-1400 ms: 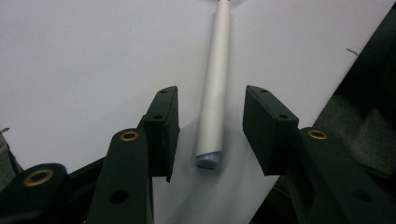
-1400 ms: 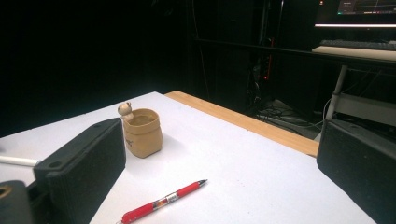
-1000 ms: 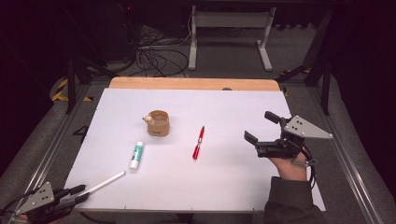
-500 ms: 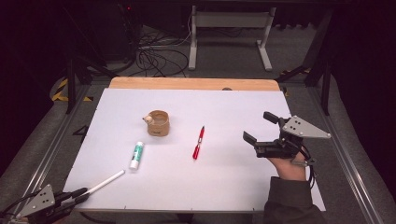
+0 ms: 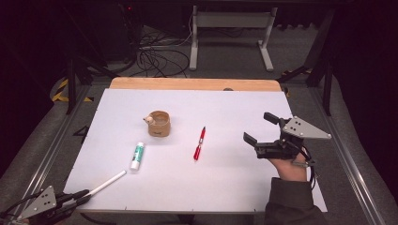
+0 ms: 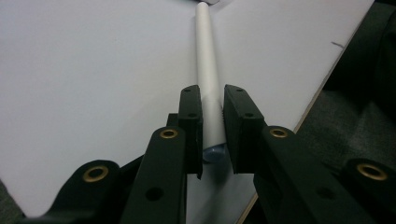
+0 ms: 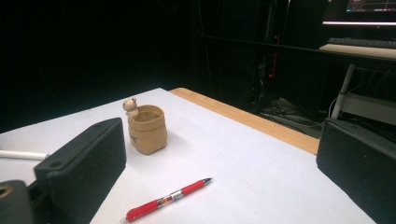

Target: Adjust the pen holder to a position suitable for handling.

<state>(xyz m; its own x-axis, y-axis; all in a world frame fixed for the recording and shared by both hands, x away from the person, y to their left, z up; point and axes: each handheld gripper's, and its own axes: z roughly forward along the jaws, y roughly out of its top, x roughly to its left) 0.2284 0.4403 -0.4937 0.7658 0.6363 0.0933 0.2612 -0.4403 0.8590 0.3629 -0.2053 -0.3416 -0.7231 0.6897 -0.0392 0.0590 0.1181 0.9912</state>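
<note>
Left gripper (image 6: 212, 116): jaws just closed, clamping the white pen (image 6: 207, 79), well left of the red pen (image 5: 199, 143).
Right gripper (image 5: 260, 131): jaws wide apart, empty, right of the red pen.

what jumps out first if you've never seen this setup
The left gripper at the table's near left corner, its jaws just closed on the end of a white pen. Next, the red pen lying mid-table beside a small tan cup, with the right gripper open above the right side.

Lab: floor cables (image 5: 155, 58), monitor (image 7: 359, 11)
</note>
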